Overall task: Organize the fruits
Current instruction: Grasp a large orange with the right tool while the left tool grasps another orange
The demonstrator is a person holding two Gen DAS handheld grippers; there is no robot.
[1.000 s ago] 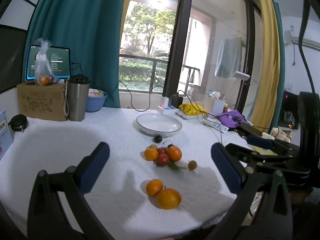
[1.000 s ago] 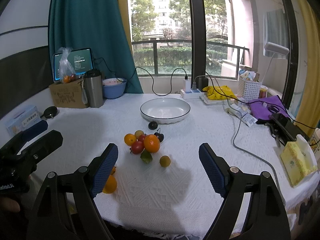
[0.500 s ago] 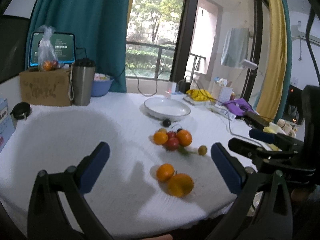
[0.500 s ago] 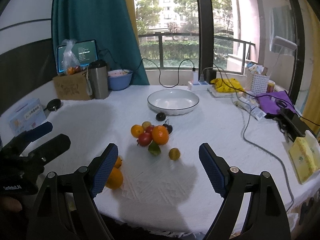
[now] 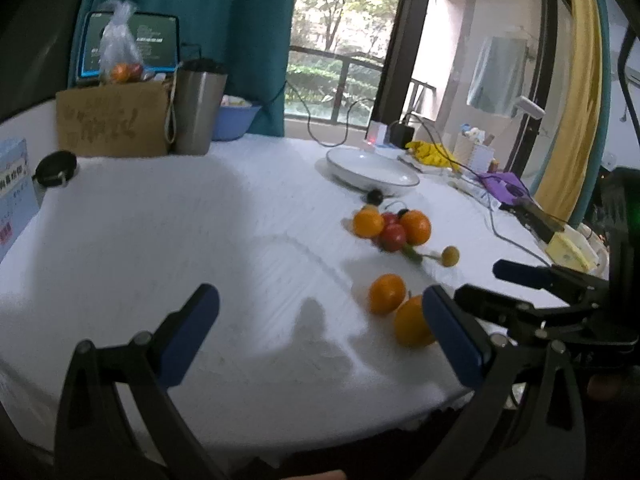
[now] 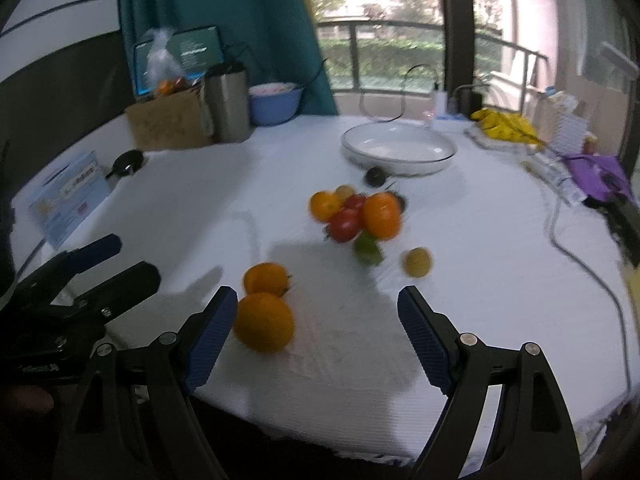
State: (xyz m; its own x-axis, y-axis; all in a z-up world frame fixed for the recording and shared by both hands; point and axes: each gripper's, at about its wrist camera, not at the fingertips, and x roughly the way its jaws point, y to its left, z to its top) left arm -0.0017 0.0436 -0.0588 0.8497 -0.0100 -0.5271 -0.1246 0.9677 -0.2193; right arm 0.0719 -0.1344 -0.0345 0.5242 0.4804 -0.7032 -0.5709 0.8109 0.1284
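A pile of oranges and red tomatoes [image 6: 354,216] lies mid-table, also in the left wrist view [image 5: 392,228]. Two loose oranges [image 6: 264,320] sit near the front edge, beside my right gripper's left finger [image 6: 210,336]; they show in the left wrist view too [image 5: 386,294]. A small yellow fruit [image 6: 417,262] lies apart. A white plate [image 6: 398,148] stands behind, empty, with a dark fruit [image 6: 375,176] at its rim. My left gripper [image 5: 320,340] is open and empty above the cloth. My right gripper [image 6: 316,328] is open and empty.
A cardboard box [image 5: 114,120] with a bag of fruit, a steel tumbler [image 5: 198,112], a blue bowl [image 5: 234,118] and a tablet stand at the back left. Cables [image 6: 576,256], a yellow cloth [image 6: 506,128] and purple items lie at the right.
Both grippers have moved forward and down toward the table and swung left. The fruit now looks nearer and sits more to the right in the left view. Nothing was grasped.
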